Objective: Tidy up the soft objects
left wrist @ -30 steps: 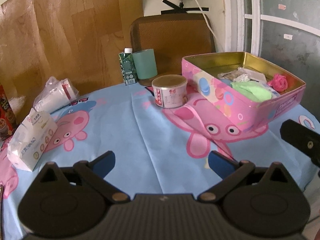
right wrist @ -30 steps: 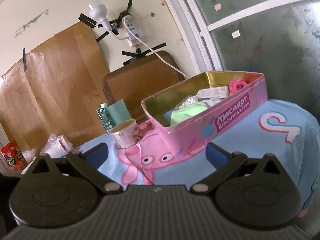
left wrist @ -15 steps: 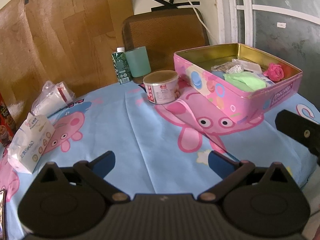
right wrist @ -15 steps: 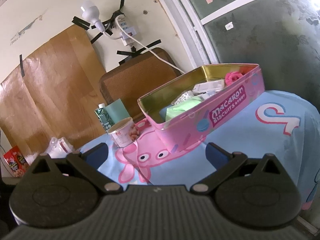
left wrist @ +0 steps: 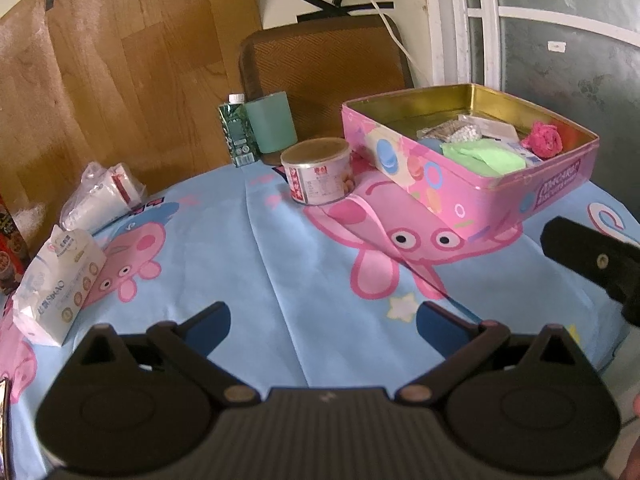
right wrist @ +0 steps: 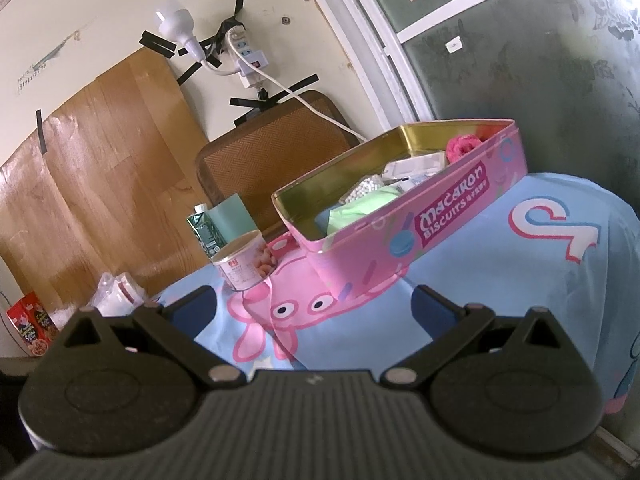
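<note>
A pink macaron biscuit tin (left wrist: 460, 196) (right wrist: 452, 216) stands open at the table's far right. Inside lie a green cloth (left wrist: 482, 156) (right wrist: 362, 206), a pink fuzzy ball (left wrist: 542, 140) (right wrist: 462, 146), a bag of white beads (left wrist: 464, 132) and white packets. My left gripper (left wrist: 322, 320) is open over bare tablecloth, well short of the tin, nothing between its fingers. My right gripper (right wrist: 314, 306) is open too, low in front of the tin; its black body (left wrist: 592, 260) shows at the right edge of the left wrist view.
A tissue pack (left wrist: 56, 284) and a bag of paper cups (left wrist: 100, 196) lie at the table's left. A round can (left wrist: 318, 176) (right wrist: 244, 258), a green carton (left wrist: 236, 132) and a teal cup (left wrist: 272, 122) stand at the back. A chair (left wrist: 320, 56) is behind.
Both grippers have drawn back a little from the tin and stayed open. The tin and its contents have not moved.
</note>
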Demonstrator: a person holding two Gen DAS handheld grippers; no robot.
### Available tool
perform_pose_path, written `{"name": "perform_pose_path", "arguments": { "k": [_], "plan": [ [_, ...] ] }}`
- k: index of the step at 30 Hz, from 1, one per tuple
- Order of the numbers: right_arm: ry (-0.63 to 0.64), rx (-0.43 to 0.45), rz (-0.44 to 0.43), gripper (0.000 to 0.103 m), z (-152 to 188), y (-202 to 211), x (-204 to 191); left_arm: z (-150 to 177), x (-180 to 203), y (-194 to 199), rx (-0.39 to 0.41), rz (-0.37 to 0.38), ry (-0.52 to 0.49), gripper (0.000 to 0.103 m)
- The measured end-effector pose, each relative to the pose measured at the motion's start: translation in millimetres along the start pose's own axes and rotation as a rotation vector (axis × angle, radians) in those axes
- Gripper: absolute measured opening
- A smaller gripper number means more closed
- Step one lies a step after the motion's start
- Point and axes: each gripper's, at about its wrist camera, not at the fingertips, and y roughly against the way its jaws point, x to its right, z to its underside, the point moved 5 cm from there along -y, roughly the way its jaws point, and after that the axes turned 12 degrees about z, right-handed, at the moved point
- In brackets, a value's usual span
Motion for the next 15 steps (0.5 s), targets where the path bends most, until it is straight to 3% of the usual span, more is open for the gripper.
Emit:
{"name": "perform_pose_path", "arguments": {
  "k": [15],
  "plan": [
    [0.014, -0.013, -0.009, 0.103, 1.3, -3.0, -3.6, -0.9, -5.7, 4.3, 0.023, 0.011, 0.029, 0.103]
  ]
}}
